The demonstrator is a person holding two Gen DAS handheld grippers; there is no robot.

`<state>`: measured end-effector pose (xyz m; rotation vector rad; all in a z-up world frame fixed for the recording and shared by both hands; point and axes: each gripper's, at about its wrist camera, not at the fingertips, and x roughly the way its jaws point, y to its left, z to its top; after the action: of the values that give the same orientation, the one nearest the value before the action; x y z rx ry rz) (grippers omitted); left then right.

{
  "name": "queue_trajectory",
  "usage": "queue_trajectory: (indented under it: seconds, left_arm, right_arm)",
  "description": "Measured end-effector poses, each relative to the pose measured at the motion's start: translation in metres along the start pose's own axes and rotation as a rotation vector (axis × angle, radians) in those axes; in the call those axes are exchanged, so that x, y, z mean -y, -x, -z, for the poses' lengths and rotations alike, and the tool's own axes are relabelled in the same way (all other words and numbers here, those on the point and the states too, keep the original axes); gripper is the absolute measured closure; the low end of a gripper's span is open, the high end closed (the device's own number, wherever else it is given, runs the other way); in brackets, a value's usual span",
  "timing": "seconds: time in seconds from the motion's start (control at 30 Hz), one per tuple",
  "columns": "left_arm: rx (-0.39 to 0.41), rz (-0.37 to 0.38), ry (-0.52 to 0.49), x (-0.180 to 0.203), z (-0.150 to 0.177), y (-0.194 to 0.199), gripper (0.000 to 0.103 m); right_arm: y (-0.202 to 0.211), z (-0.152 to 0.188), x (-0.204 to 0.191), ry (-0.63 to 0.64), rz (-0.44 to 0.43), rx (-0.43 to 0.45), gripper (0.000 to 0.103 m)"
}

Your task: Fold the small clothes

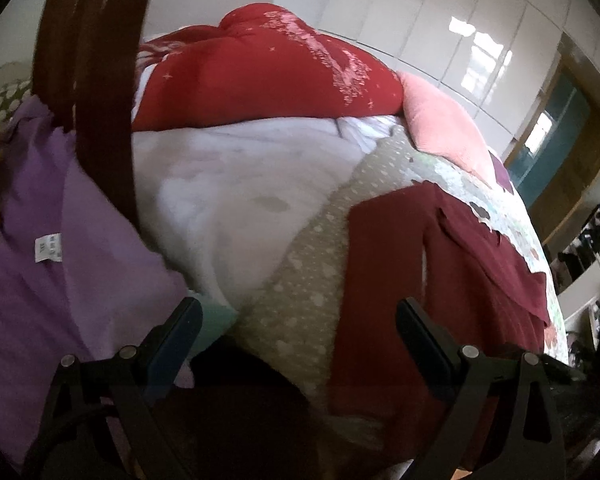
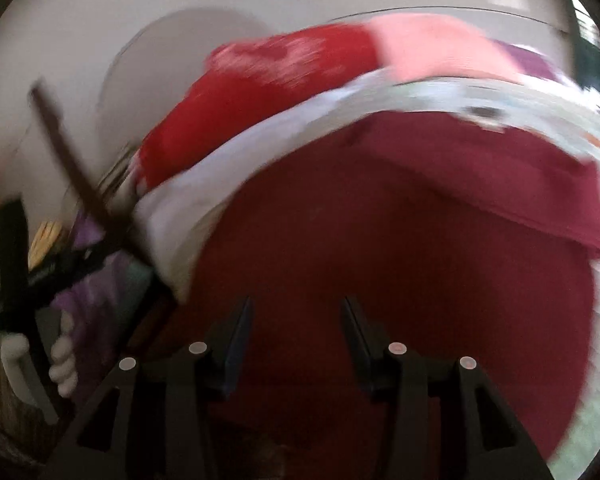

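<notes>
A dark red garment lies flat on the bed, right of my left gripper, which is open and empty above the bedding. In the right wrist view the same dark red garment fills the middle, blurred. My right gripper is open and empty just above it. A purple garment with a white label lies at the left. The left gripper's body and the gloved hand holding it show at the left of the right wrist view.
A red cushion and a pink cushion lie at the head of the bed. A white duvet and a grey dotted quilt cover it. Brown straps hang at the left. White cupboards stand behind.
</notes>
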<state>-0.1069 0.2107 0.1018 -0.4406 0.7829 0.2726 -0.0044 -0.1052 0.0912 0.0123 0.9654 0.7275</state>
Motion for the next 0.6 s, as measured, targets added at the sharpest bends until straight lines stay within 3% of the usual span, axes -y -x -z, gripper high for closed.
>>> queue_trajectory:
  seconds: [0.17,0.37,0.4,0.47,0.6]
  left_arm:
    - [-0.004,0.004,0.032,-0.015,-0.001,-0.001,0.006]
    - [-0.02,0.007,0.062,-0.03,-0.001,-0.008,0.006]
    - [-0.02,0.009,0.066,-0.032,-0.001,-0.009,0.006]
    - [-0.021,0.011,0.074,-0.035,-0.001,-0.01,0.006]
    - [-0.027,0.009,0.082,-0.038,-0.001,-0.014,0.006]
  right_arm:
    - [-0.074,0.005,-0.053,0.161,-0.053,-0.163,0.047]
    - [-0.102,0.01,-0.08,0.287,-0.044,-0.191,0.047]
    - [-0.102,0.011,-0.087,0.328,-0.045,-0.198,0.043]
    - [-0.105,0.024,-0.103,0.449,-0.019,-0.212,0.035]
    - [-0.114,0.05,-0.126,0.697,0.075,-0.225,0.034]
